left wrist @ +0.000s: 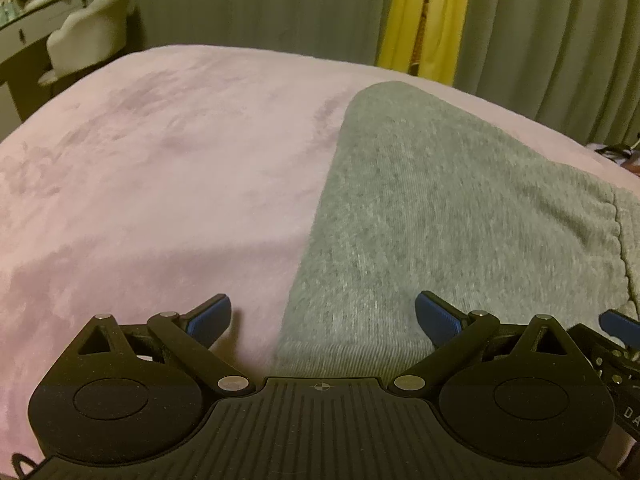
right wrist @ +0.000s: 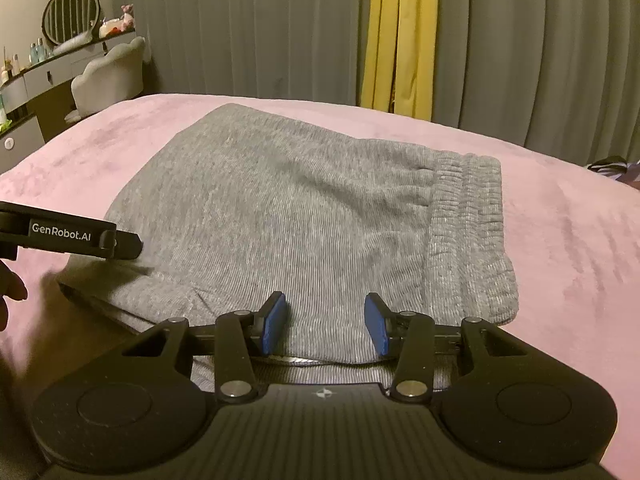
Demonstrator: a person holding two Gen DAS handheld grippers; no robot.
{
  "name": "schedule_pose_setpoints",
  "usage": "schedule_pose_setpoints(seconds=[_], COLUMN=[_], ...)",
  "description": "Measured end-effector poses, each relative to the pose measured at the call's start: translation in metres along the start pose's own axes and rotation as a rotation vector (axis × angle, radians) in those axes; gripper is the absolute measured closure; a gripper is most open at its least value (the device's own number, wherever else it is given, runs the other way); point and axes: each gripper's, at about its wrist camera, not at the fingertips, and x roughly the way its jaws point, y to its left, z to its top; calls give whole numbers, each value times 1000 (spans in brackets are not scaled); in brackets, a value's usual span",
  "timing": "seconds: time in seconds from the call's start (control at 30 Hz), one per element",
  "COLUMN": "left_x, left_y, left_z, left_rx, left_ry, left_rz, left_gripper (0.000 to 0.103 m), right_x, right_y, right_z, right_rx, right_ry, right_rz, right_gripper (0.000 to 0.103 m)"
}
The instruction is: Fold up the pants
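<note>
- One pair of grey pants (right wrist: 288,216) lies folded on the bed, a thick, roughly rectangular bundle of fine-ribbed knit with a fuzzy face; this bundle serves as the landmark below.
- One gathered, elasticated waistband (right wrist: 468,232) forms the bundle's right end in the right wrist view, puckered into deep vertical ridges.
- One pink bed cover (left wrist: 140,184), plush and velvety with darker brushed patches, spreads out on every side of the pants.
- Two grippers are in view, both black plastic with blue ribbed pads on their fingers.
- Left gripper (left wrist: 322,320): jaws spread wide and empty, straddling the left edge of the pants, one pad over pink cover, the other over grey knit.
- Right gripper (right wrist: 325,322): jaws partly apart at the near edge of the pants, pads over the fabric with nothing pinched between them; whether they touch the cloth I cannot tell.
- One hand (right wrist: 10,292) shows dimly to the left of the pants, blurred.
- Two yellow curtain strips (right wrist: 398,36) hang beyond the pants, set among many grey pleated curtain folds (right wrist: 240,28).
- One pale scallop-backed chair (right wrist: 110,76) stands beyond the pants to the left, at a curved vanity desk (right wrist: 48,76).
- One round mirror (right wrist: 71,12) with a ribbed frame stands on that desk, beside several small bottles, too small to count.
</note>
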Motion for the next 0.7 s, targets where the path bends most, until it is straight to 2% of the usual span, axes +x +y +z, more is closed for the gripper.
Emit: schedule_pose_setpoints(seconds=[0.1,0.23,0.3,0.43,0.5,0.53,0.6,0.63,0.7], left_x=[-9,-25,-26,-13,-7,-6,-4,-1,5], left_y=[5,14,15,8,6,6,10,11,15], left_z=[1,4,7,10,11,12,14,15,19], left_rx=[-27,-66,-59,-32,-15,-13,-26,-36,-48], left_ry=[-41,-159,-192,-151,-129,-125,-112,-97,-51], left_rz=[-10,-13,-13,-11,-5,-12,-43,-74,-165], left_gripper=[3,5,5,5,5,5,5,5,6], right_x=[-5,-20,-26,-25,-33,-38,-45,-44,-27], right_y=[-3,-20,-34,-51,-54,-57,-71,-82,-104], right_z=[2,6,8,7,10,11,12,12,9], right_rx=[19,106,173,247,259,268,304,340,434], right_ry=[-10,-102,-149,-145,-183,-211,-257,-243,-140], right_rz=[12,5,1,79,97,71,40,41,74], right_gripper=[57,49,45,43,21,7,7,7,5])
